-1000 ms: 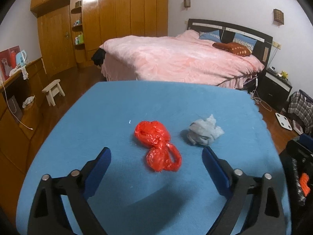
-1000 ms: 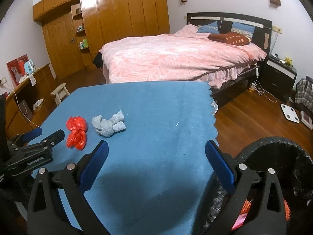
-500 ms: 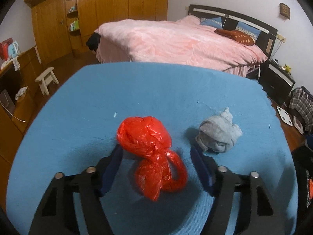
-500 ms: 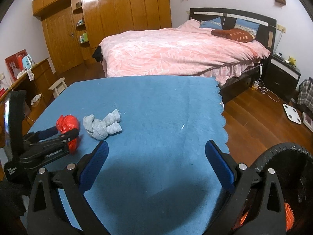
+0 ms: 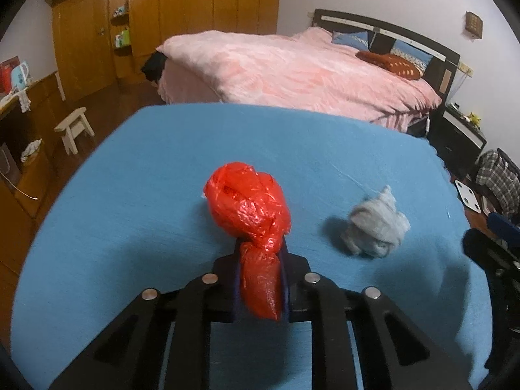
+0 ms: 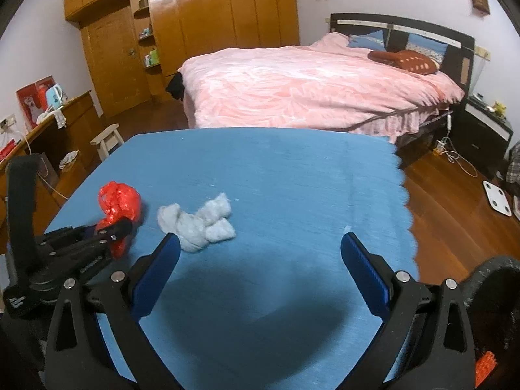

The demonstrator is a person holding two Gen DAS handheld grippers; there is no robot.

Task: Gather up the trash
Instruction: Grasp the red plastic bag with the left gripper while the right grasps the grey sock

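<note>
My left gripper [image 5: 260, 260] is shut on the lower end of a crumpled red plastic bag [image 5: 250, 208], whose bulging top stands above the jaws over the blue table [image 5: 130, 227]. A grey-white crumpled tissue wad [image 5: 377, 230] lies on the table to its right. In the right wrist view the left gripper [image 6: 113, 230] holds the red bag [image 6: 120, 201] at far left, with the tissue wad [image 6: 198, 224] beside it. My right gripper [image 6: 260, 256] is open and empty, low over the table, its left finger close to the wad.
A black trash bin [image 6: 494, 292] stands off the table's right edge. The table's scalloped right edge [image 6: 406, 214] drops to wood floor. A pink bed [image 6: 308, 87] lies behind the table, a wooden wardrobe [image 6: 195, 32] and a small stool [image 6: 107, 139] further left.
My left gripper moved forward around the red bag and shut on its lower end. My right gripper moved left and forward over the table, nearer the tissue wad, still open.
</note>
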